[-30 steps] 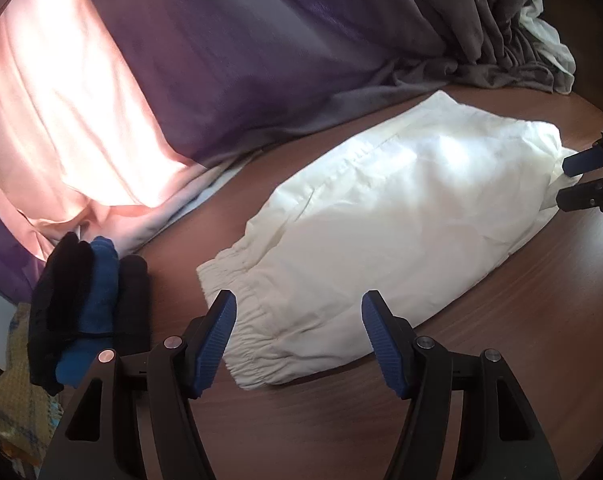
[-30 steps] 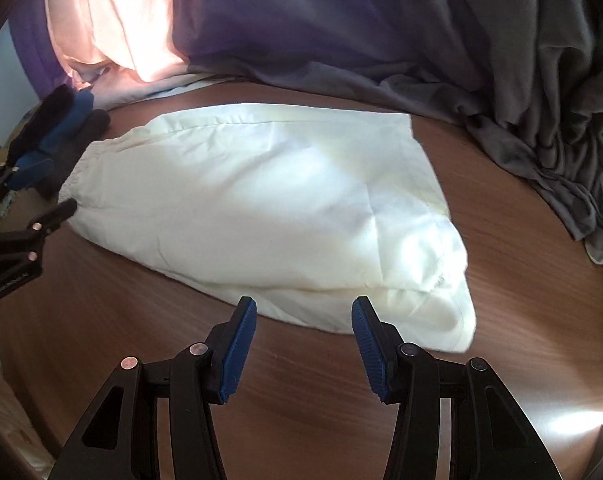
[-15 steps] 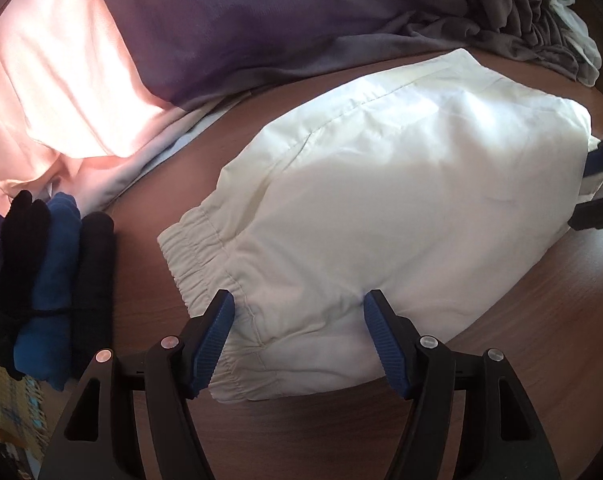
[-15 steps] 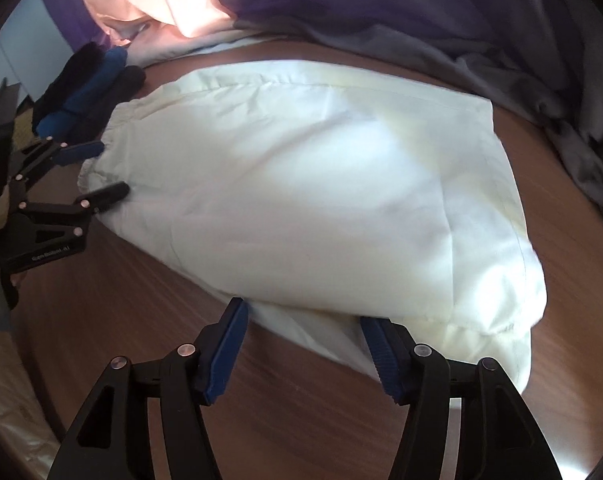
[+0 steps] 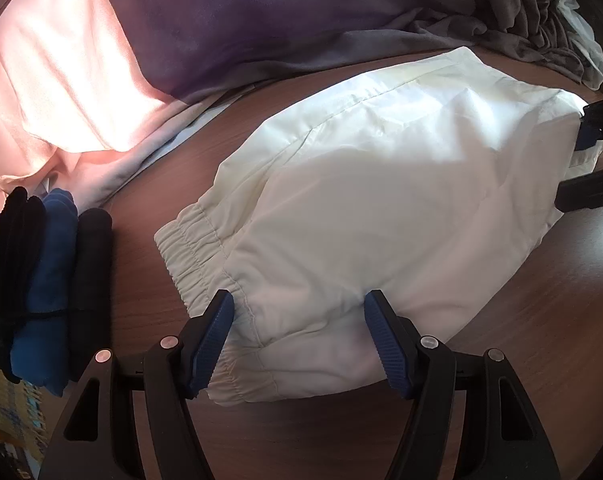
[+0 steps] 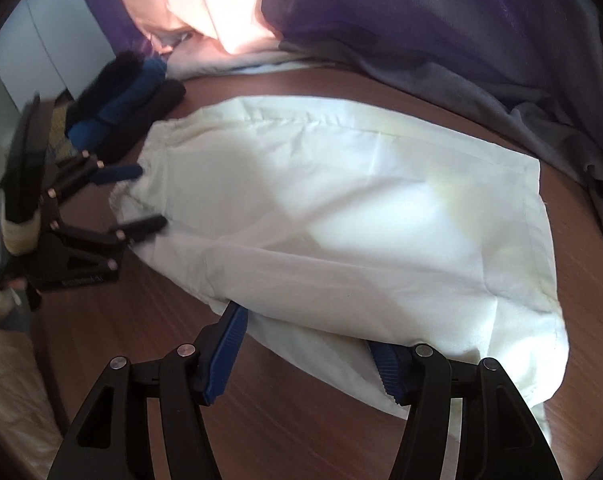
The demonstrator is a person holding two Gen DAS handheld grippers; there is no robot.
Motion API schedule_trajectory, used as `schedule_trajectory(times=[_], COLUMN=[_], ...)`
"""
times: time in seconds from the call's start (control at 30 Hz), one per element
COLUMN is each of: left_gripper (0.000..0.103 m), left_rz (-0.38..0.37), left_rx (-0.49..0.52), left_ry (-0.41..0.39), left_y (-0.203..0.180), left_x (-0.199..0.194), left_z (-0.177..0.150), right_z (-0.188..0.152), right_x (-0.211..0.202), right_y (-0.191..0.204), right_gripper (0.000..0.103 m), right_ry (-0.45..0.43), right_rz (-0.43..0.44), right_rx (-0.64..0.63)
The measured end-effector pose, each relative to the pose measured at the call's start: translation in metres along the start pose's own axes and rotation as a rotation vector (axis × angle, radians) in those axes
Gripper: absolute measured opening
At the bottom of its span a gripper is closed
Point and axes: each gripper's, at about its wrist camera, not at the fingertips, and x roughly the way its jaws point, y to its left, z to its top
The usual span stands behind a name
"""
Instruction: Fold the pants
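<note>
White pants [image 5: 381, 216]: long axis left–right on tabletop [image 5: 541, 340]; left gripper [image 5: 297, 340], right gripper [image 6: 309, 356] fingers apart, astride near edge, nothing gripped.

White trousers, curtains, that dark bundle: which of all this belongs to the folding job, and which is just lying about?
Part of the job:
- white pants, already folded over, on the wooden table
- left gripper, open around the elastic end
- right gripper, open at the opposite end

Just lying about:
- black and blue rolled cloths
- purple curtain
- grey fabric heap
</note>
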Motion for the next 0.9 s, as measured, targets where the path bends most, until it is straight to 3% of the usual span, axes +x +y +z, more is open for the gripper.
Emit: schedule_trajectory(times=[0.1, 0.17, 0.37, 0.53, 0.73, 0.9], left_gripper=[0.067, 0.067, 0.069, 0.069, 0.07, 0.07], left_rz=[0.005, 0.009, 0.017, 0.022, 0.031, 0.029], left_rx=[0.003, 0.008, 0.036, 0.064, 0.098, 0.104], left_ry=[0.001, -0.002, -0.007, -0.012, -0.02, -0.021], left_y=[0.0, -0.001, -0.004, -0.006, -0.01, -0.009], left_x=[0.0, 0.0, -0.001, -0.002, -0.004, -0.004], left_z=[0.0, -0.001, -0.002, -0.004, -0.006, -0.006], right_z=[-0.002, -0.006, -0.019, -0.031, -0.047, -0.05], right_x=[-0.003, -0.005, -0.012, -0.015, -0.023, -0.025], right_y=[0.008, 0.013, 0.023, 0.036, 0.036, 0.036], right_gripper=[0.055, 0.042, 0.023, 0.016, 0.016, 0.007], right_ry=[0.014, 0.029, 0.056, 0.105, 0.112, 0.102], right_rz=[0.042, 0.048, 0.062, 0.06, 0.05, 0.033], right_rx=[-0.023, -0.04, -0.054, -0.115, -0.077, -0.059])
